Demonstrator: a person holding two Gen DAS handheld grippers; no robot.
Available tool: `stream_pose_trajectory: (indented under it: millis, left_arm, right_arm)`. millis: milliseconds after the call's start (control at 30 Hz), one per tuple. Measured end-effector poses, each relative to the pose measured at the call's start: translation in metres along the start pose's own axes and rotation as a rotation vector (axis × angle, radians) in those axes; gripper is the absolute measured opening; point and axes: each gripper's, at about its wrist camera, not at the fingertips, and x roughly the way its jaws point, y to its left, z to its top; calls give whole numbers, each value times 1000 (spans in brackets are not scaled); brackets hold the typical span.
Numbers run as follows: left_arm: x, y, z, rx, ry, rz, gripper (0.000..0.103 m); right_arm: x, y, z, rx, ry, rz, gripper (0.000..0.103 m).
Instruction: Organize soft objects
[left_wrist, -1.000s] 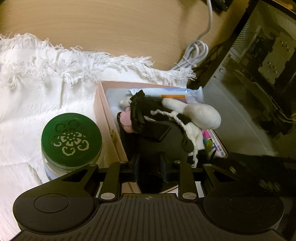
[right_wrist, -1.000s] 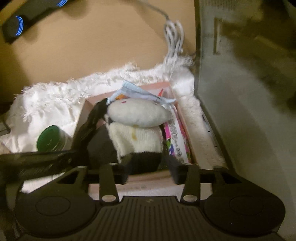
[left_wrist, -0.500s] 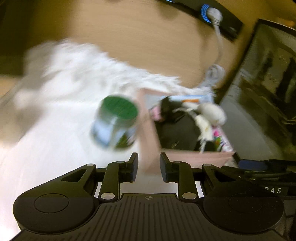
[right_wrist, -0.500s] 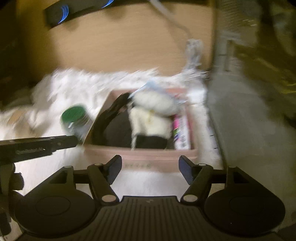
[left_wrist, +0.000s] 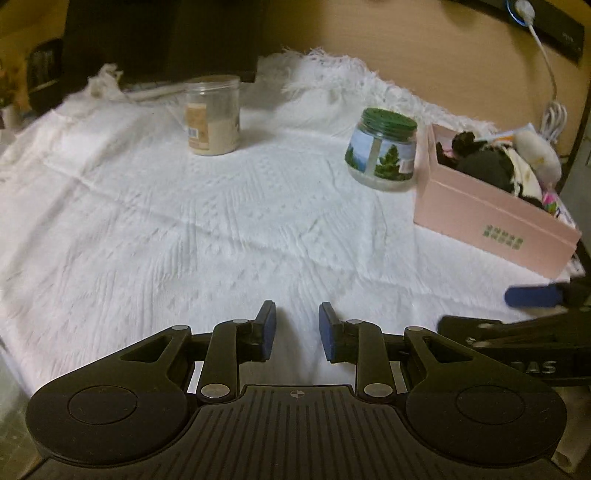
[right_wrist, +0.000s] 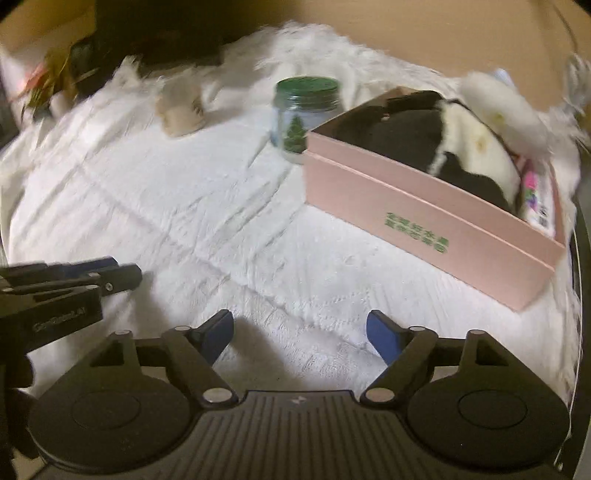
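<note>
1. The left gripper (left_wrist: 294, 330) hangs low over the white blanket (left_wrist: 184, 221), its blue-padded jaws parted by a narrow gap with nothing between them.
2. The right gripper (right_wrist: 300, 334) is also above the blanket, jaws spread wide and empty; the left wrist view catches it at the right edge, beside the left gripper.
3. Past the right gripper, the pink box (right_wrist: 424, 221) rests on the blanket, green print on its near wall.
4. Inside the box lie the soft things: a black-and-white plush toy (right_wrist: 461, 147), with a pale fuzzy oblong piece (right_wrist: 502, 107) on top at the far end and a colourful printed packet (right_wrist: 535, 199) tucked against the right wall.
5. Just beside the box's far left corner stands a green-lidded glass jar (left_wrist: 382, 151), upright.
6. Farther left, well apart from it, stands a clear plastic jar (left_wrist: 212, 114) partly filled with pale contents.
7. Behind the blanket runs a tan wall with a white cable (left_wrist: 550, 92) hanging down.
</note>
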Motion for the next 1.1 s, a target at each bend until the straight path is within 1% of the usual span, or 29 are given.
stream_pose_trajectory:
  millis: [33,67,100,167,233,333,400,467,567,1100]
  left_arm:
    - [0,-7,-1,9,-4,23,30]
    - [-1,-15,-4,21,-15,53,31]
    - [-4,-20,-9,20,-27,76,31]
    - [-8,-24,-17,-16,-52,103,31]
    - [-13,-26,-24,-40,-66,99,31]
    - [-16,-38,-29,-6,-77,143,31]
    - [-16,-41,-30,-18,-85,160,31]
    - [-15,-39,-31,-39,-92,155,31]
    - [-16,-38,-32,-41,-95,147,31]
    - [-14,-38,-30,-45,-81,153,31]
  right_arm:
    - [2,3,-2,-31,-8,-7,92]
    - [3,4,-3,-50,-15,-14,101]
    - [5,5,-4,-63,-25,-27,103]
    - [8,-2,-4,-42,-24,-44,103]
    - [9,-8,-5,-29,-45,-41,103]
    - [8,-11,-8,-40,-56,-34,103]
    - [6,-13,-12,-52,-81,-26,103]
    - [4,-16,-20,-64,-128,-11,103]
    - [4,-19,-24,-64,-168,-6,103]
    - [4,-20,-24,-63,-168,-2,103]
